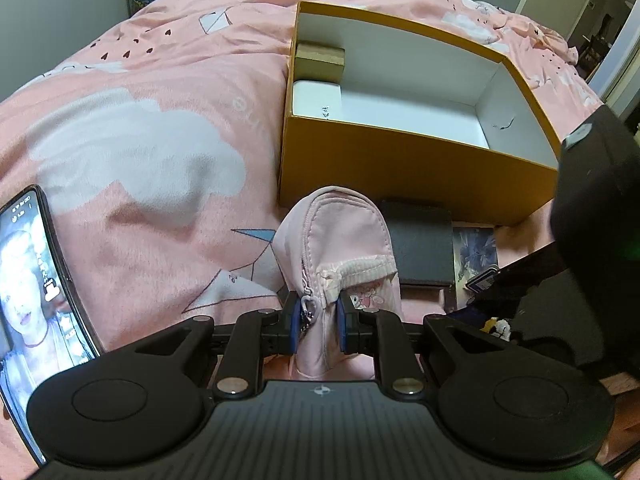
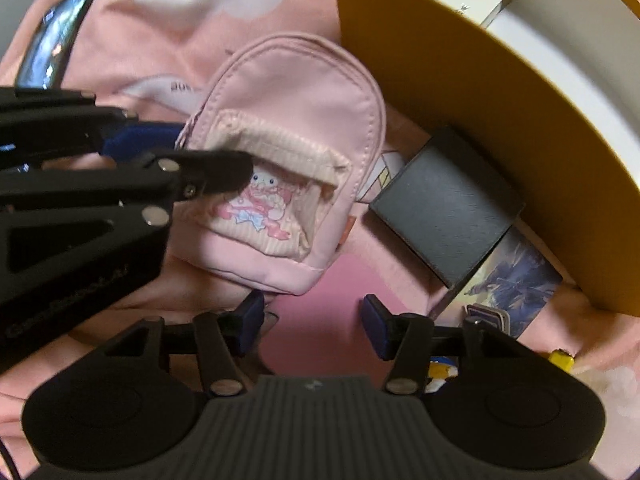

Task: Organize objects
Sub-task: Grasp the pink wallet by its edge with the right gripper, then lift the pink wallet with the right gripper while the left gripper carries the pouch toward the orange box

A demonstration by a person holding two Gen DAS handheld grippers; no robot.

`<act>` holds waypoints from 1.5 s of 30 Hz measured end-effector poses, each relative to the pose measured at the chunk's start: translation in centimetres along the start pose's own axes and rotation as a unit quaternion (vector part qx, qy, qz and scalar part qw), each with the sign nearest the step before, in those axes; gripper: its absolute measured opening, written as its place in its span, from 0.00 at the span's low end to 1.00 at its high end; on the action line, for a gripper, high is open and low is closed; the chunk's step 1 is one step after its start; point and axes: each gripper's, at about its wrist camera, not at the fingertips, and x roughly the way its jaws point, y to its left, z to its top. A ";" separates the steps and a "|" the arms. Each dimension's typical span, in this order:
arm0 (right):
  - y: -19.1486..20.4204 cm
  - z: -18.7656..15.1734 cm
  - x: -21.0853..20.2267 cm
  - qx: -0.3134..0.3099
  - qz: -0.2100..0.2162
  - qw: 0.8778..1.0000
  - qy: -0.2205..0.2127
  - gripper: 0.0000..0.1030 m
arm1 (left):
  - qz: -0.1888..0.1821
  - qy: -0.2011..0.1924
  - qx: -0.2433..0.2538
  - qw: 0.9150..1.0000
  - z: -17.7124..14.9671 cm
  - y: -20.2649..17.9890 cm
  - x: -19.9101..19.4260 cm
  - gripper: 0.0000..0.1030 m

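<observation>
A small pink backpack-shaped pouch (image 1: 340, 236) with a cartoon front pocket lies on the pink bedspread in front of an open orange box (image 1: 400, 168). My left gripper (image 1: 319, 320) is shut on the pouch's zipper side, its blue pads pressing the fabric. In the right wrist view the pouch (image 2: 288, 120) lies ahead, and the left gripper (image 2: 180, 154) reaches in from the left and clamps its edge. My right gripper (image 2: 314, 324) hovers open just below the pouch's bottom edge, with only bedspread between its pads.
The orange box (image 2: 460, 80) holds a gold box (image 1: 320, 60) and a white box (image 1: 316, 98). Beside the pouch lie a black square case (image 2: 448, 204), a picture card (image 2: 516, 276) and a small yellow toy (image 2: 562, 358). A lit phone (image 1: 32, 300) rests at the left.
</observation>
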 end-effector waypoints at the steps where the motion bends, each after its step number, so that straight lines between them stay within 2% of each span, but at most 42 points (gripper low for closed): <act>1: 0.2 0.0 0.1 -0.004 -0.002 1.000 0.002 0.54 | -0.001 0.000 0.000 1.000 0.0 0.0 0.0 0.19; 4: 1.0 -0.2 0.8 -0.021 -0.016 1.000 0.012 0.61 | -0.005 0.001 -0.001 1.000 0.0 0.1 0.1 0.19; 7: 1.2 -0.3 0.9 -0.028 -0.020 0.999 0.014 0.59 | -0.005 0.001 0.000 1.000 0.0 0.0 0.0 0.19; 11: 0.4 -0.9 -0.8 -0.024 -0.008 1.000 0.004 0.41 | -0.005 -0.002 0.000 1.000 0.0 0.0 -0.1 0.19; 12: 0.1 -1.1 -1.4 -0.021 -0.005 1.000 -0.002 0.39 | -0.004 -0.004 -0.001 1.000 0.1 0.0 -0.2 0.19; 17: -1.5 -2.3 -4.9 -0.003 -0.010 0.999 -0.045 0.20 | -0.008 -0.005 -0.005 1.000 0.1 0.2 -0.3 0.19; 20: -3.2 -2.9 -6.6 0.018 -0.018 0.998 -0.065 0.16 | -0.008 -0.007 -0.004 1.000 0.1 0.1 -0.4 0.19; 24: -6.5 -4.7 -8.9 0.070 0.010 0.993 -0.097 0.15 | -0.006 -0.005 0.001 1.000 0.1 -0.1 -0.3 0.19; 29: -6.5 -4.0 -11.4 0.096 0.024 0.984 -0.151 0.15 | -0.007 -0.003 0.002 1.000 0.1 -0.4 -0.2 0.19; 35: -7.2 -2.9 -12.6 0.104 -0.004 0.970 -0.218 0.15 | -0.012 0.003 0.001 1.000 0.4 -0.8 0.1 0.19; 39: -8.1 -2.3 -10.0 0.124 0.009 0.970 -0.207 0.15 | -0.012 0.008 -0.005 1.000 0.4 -0.6 0.5 0.19; 45: -9.3 -3.4 -7.4 0.150 0.022 0.973 -0.175 0.16 | -0.023 0.014 -0.017 0.999 0.5 -0.1 1.1 0.19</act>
